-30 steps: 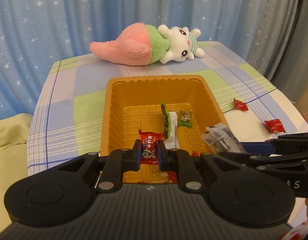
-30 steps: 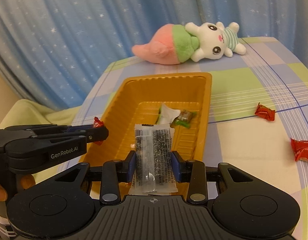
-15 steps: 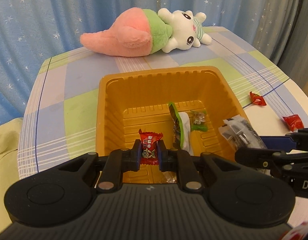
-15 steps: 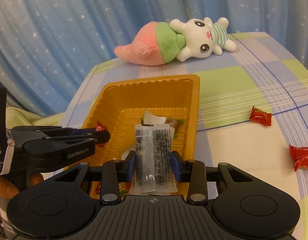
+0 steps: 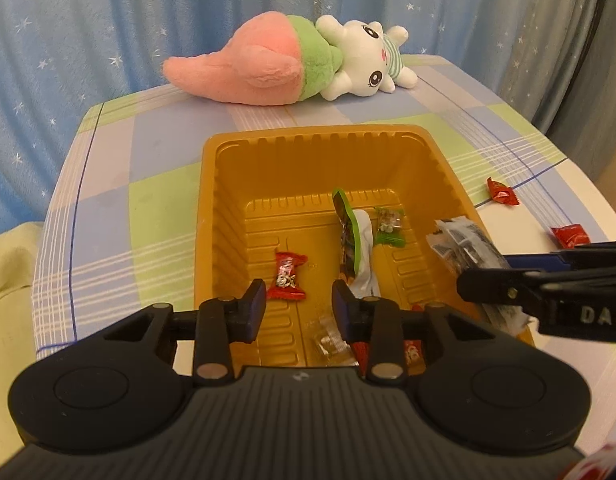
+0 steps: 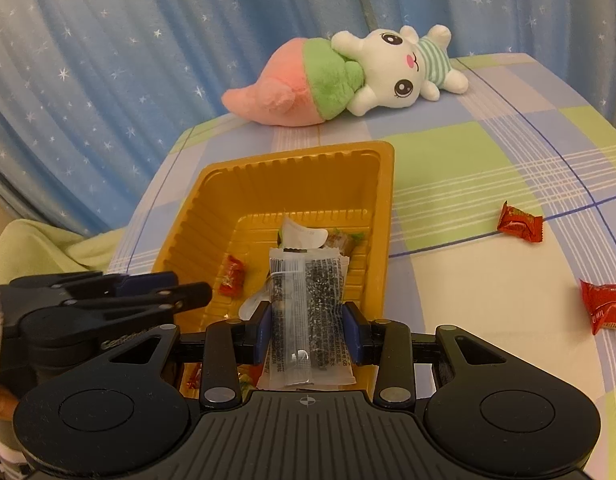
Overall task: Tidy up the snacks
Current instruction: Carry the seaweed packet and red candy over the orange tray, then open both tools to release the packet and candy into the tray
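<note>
Left wrist: left claw (image 5: pixel 299 304) just opened above red candy (image 5: pixel 288 276); right claw (image 6: pixel 311 330) grips packet (image 6: pixel 308 312).

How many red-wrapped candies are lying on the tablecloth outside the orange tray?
2: one candy sits on the blue line right of the orange tray, the other candy nearer, by the right edge. More may be out of view.

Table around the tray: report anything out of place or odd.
Two red wrapped candies lie loose on the checked tablecloth right of the orange tray, while the other snacks are in the tray. A plush toy lies on its side at the far edge, odd among snacks. Nothing looks spilled or damaged.
</note>
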{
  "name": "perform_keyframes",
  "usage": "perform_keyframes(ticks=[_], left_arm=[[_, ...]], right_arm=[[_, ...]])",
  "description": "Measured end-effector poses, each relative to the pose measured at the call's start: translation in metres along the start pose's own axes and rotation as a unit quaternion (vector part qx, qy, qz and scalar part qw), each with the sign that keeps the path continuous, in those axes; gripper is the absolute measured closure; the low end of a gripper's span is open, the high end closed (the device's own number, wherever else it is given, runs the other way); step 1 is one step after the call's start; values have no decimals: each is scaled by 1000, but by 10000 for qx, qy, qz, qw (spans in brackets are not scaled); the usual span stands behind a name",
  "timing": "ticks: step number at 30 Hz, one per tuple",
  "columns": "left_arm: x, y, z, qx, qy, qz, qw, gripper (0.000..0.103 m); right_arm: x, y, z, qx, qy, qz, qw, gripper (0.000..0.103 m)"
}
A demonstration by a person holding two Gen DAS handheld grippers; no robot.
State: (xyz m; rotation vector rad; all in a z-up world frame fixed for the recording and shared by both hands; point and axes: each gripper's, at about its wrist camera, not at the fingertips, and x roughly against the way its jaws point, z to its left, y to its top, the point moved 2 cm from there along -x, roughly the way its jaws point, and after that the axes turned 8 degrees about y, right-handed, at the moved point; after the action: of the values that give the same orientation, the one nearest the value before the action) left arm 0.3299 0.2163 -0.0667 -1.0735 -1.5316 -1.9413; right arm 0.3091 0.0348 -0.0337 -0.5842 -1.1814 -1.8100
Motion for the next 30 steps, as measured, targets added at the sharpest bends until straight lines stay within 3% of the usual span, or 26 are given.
perform_keyframes(ticks=[17,20,22,24,30], left_arm=[[24,-9,17,433,58,-41,9990,63],[27,-11,18,483,78,-51,9988,55],[29,-13,19,498,95,-60,9987,55],[32,-15,20,533,87,-63,9985,55],[40,-18,21,651,62,-62,9978,52]], right_arm=[[-11,9,4,168,-102,-106,9998,65],[-10,15,7,290,-53,-342,9990,65],[-9,18,9,326,-83,-372,9987,62],[-6,17,8,290,-70,-391,9988,51],[1,6,8,211,4,-238,9995,45]])
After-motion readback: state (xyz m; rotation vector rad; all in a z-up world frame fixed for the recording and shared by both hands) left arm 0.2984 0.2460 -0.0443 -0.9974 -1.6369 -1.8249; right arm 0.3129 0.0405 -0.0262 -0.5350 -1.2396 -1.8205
